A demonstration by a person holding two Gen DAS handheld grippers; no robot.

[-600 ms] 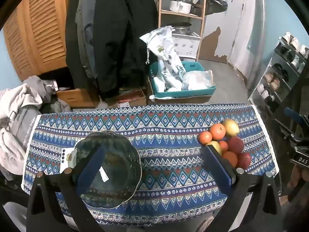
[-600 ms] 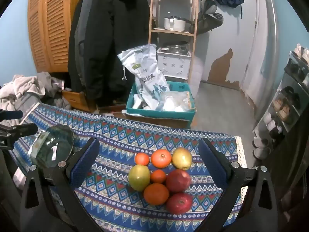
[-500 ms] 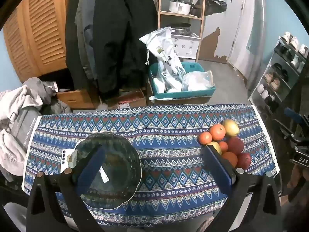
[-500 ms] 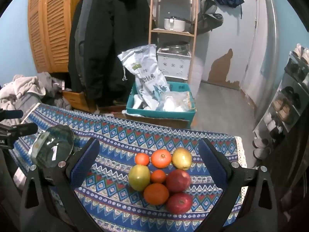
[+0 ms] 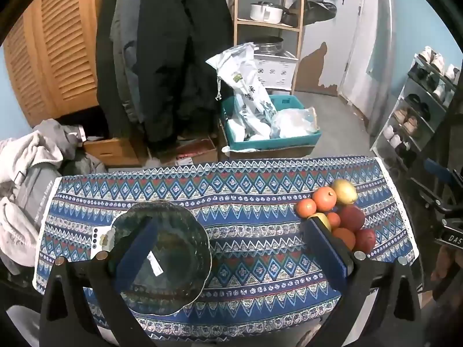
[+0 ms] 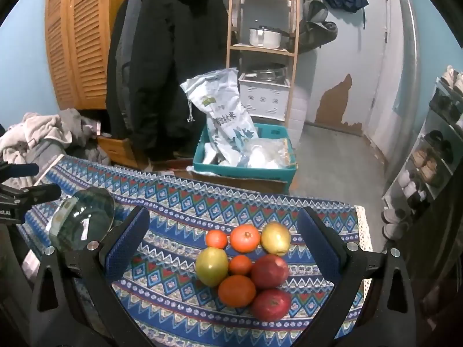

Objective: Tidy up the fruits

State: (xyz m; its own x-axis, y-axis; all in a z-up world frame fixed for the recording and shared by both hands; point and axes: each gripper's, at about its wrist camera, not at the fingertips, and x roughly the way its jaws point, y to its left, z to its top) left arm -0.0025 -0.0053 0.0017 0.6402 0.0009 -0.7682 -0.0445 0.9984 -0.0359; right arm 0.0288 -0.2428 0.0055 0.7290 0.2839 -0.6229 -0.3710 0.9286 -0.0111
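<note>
Several fruits lie in a tight cluster (image 6: 246, 266) on the patterned tablecloth: oranges (image 6: 236, 290), two red apples (image 6: 269, 271) and two yellow-green fruits (image 6: 211, 266). My right gripper (image 6: 222, 245) hangs above them, open, nothing between its fingers. A dark glass bowl (image 5: 162, 263) sits at the cloth's left end and looks empty. Over it hovers my left gripper (image 5: 231, 248), open and empty, its left finger (image 5: 136, 257) in front of the bowl. The same cluster (image 5: 335, 214) shows at the right in the left wrist view, the bowl (image 6: 82, 221) at the left in the right wrist view.
The tablecloth (image 5: 246, 190) covers a small table whose far edge drops to the floor. Beyond stand a teal crate (image 6: 246, 156) with bags, hanging dark coats (image 6: 167, 57), a wooden shelf (image 6: 263, 46) and a shoe rack (image 5: 419, 110). Clothes (image 5: 26, 167) are piled at the left.
</note>
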